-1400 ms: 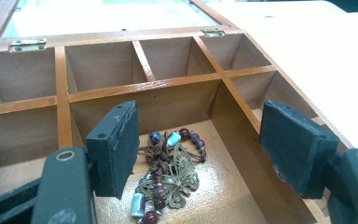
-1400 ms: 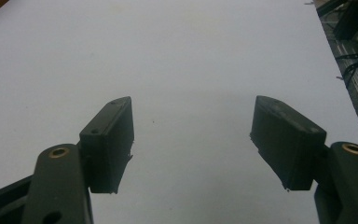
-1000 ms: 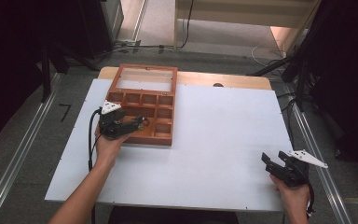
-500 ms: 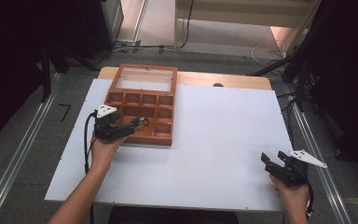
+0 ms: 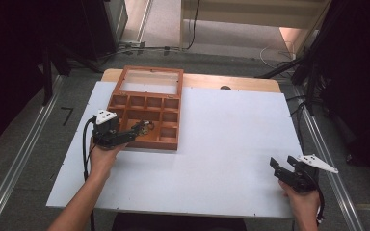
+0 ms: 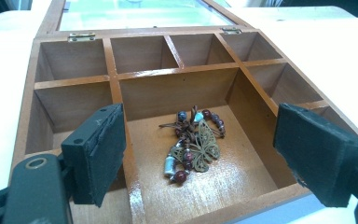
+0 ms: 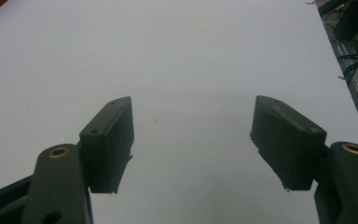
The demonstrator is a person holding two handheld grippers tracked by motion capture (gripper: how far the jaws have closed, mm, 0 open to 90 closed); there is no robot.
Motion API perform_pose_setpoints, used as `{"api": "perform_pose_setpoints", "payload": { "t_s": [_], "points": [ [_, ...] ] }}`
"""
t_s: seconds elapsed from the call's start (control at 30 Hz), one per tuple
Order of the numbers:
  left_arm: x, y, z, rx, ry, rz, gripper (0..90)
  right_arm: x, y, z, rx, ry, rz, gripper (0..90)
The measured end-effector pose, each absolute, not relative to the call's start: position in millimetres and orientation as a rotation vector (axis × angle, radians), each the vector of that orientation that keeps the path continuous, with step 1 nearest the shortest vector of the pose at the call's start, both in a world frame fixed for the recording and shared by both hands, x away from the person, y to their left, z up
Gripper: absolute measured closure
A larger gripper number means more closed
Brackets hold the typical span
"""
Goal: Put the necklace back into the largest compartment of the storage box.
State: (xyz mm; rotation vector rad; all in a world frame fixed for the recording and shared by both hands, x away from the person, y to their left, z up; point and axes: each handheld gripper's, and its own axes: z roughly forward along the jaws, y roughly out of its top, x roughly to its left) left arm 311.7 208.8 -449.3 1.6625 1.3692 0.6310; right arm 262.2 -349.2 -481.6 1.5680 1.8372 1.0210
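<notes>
White tabletop (image 5: 221,144) holds a wooden compartment box (image 5: 166,144) at its far left, lid open. Left gripper view reveals a beaded butterfly trinket (image 6: 196,144) in the big compartment, left gripper (image 6: 200,154) spread wide, empty. Right gripper (image 7: 191,140) gapes empty over bare table, well apart.

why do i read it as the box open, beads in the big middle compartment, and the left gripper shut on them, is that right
Not quite: the left gripper is open, jaws spread wide on either side of the beads and not touching them, as the left gripper view shows. The box is open and the beads do lie in its big middle compartment.
</notes>
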Motion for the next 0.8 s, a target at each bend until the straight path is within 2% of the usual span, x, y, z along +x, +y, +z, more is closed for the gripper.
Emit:
{"api": "perform_pose_setpoints", "payload": {
  "t_s": [0.8],
  "points": [
    [297.7, 218.2, -451.4, 1.659, 1.384, 0.64, 17.0, 261.3, -350.2, -481.1, 1.562, 1.835, 1.023, 27.9]
  ]
}}
